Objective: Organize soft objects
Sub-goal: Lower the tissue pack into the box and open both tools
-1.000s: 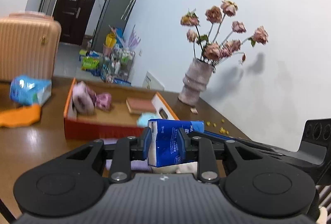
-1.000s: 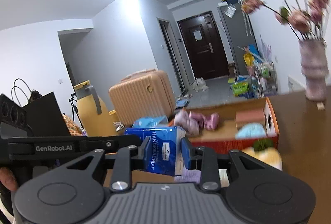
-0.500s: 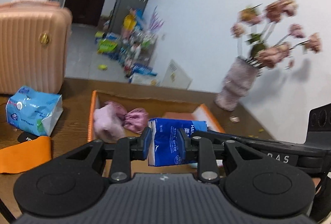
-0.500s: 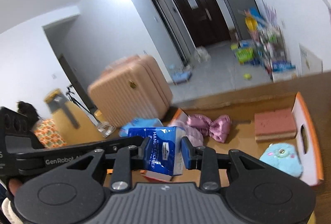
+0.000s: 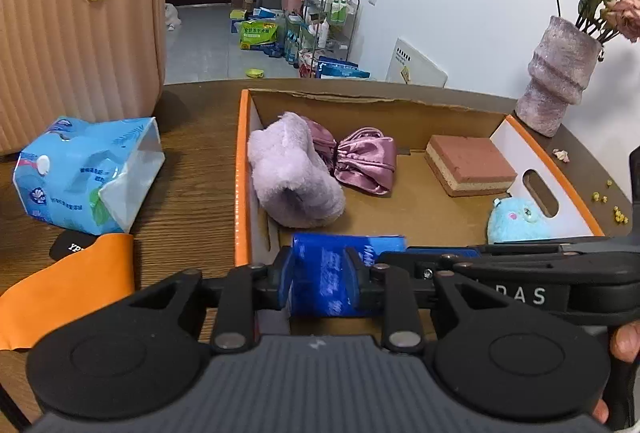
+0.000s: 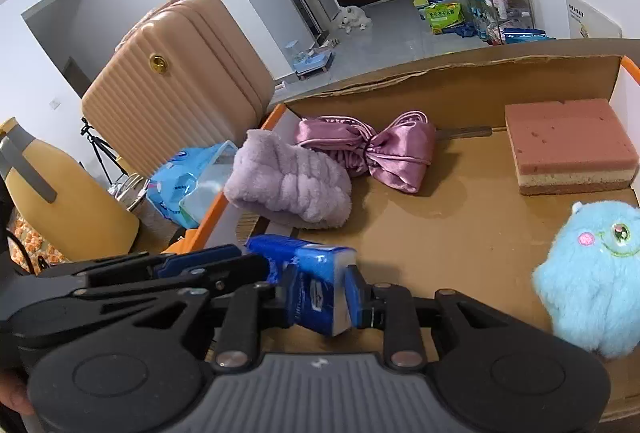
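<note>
Claws grip one dark blue pack [image 5: 332, 279] from both ends: left claw [image 5: 322, 281] and right claw [image 6: 320, 293] are each pinched onto it, low over the near left corner of the box [image 5: 243, 169]. Inside already lie a slipper [image 5: 292, 173], satin bow [image 5: 362, 163], sponge [image 5: 470, 165] and blue plush [image 6: 596, 273]; a light blue pack [image 5: 86, 175] waits on the desk [image 5: 192, 169]. Bare floor lies ahead of the held pack, slipper and left wall close by.
</note>
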